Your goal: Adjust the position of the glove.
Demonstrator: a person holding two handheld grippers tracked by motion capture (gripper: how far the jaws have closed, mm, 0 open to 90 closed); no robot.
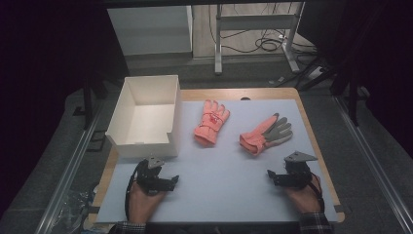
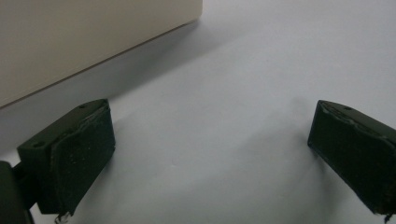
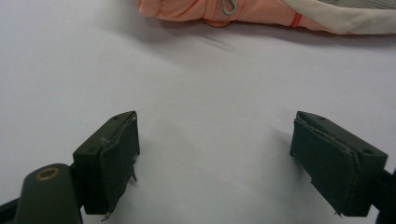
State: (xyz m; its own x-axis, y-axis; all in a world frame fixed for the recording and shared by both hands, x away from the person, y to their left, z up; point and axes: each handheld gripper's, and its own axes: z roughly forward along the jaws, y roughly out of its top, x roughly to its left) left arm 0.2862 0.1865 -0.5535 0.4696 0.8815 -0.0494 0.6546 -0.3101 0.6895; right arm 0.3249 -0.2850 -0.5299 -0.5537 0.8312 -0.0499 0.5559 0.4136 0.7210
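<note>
At the near edge of the worktop (image 1: 219, 195), the left gripper (image 1: 171, 180) is resting low with its jaws spread wide and nothing between them. The right gripper (image 1: 270, 174) is sitting toward the near right corner, likewise spread and empty.

Just beyond the right gripper, the grey-palmed glove (image 1: 266, 134) is lying palm up, its long axis running diagonally with the cuff toward the near left and the fingers toward the far right edge. In the right gripper view its cuff (image 3: 219, 10) is showing straight ahead of the jaws, so the right hand is probably the nearer one for a first pick.

Farther in, near the middle, the orange glove (image 1: 212, 122) is lying back up, fingers pointing away.

At the far left corner, the white box (image 1: 126, 129) is standing open.
</note>
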